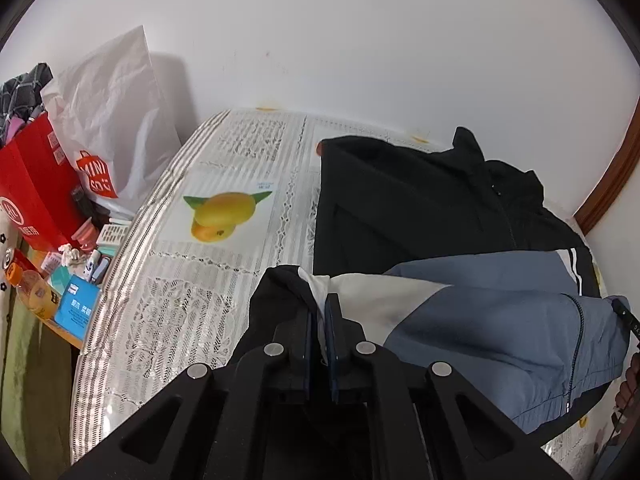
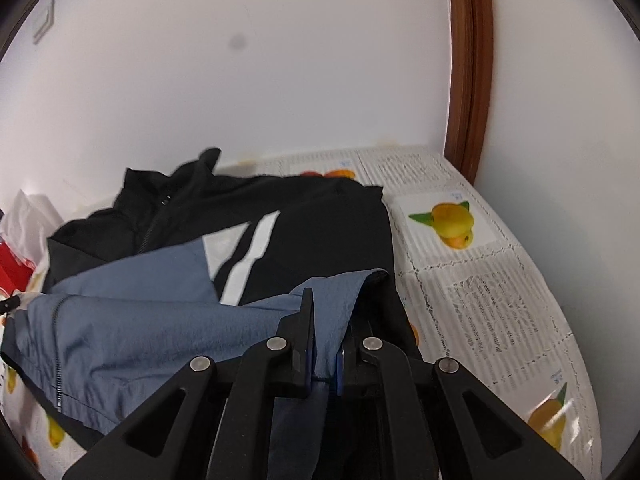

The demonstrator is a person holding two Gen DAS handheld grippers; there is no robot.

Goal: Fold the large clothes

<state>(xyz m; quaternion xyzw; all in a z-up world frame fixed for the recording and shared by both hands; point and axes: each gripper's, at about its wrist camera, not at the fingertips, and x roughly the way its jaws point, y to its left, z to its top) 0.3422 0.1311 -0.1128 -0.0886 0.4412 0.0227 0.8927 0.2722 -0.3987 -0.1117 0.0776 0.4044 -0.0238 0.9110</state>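
Both claws are clenched on the black, blue and white zip-up jacket (image 1: 460,300): left gripper (image 1: 320,320) and right gripper (image 2: 326,328) pinch its near hem, the collar lying ahead toward the table's (image 1: 192,280) far edge.

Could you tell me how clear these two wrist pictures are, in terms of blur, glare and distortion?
Left wrist view: mostly sharp, glare streaks along the tablecloth edge, fisheye bends the door frame. Right wrist view: softer, the jacket slightly blurred, dark corners, a smudge on the wall.

A red paper bag (image 1: 34,196) and white shopping bag (image 1: 116,120) stand beside the fruit-print tablecloth (image 1: 224,208).
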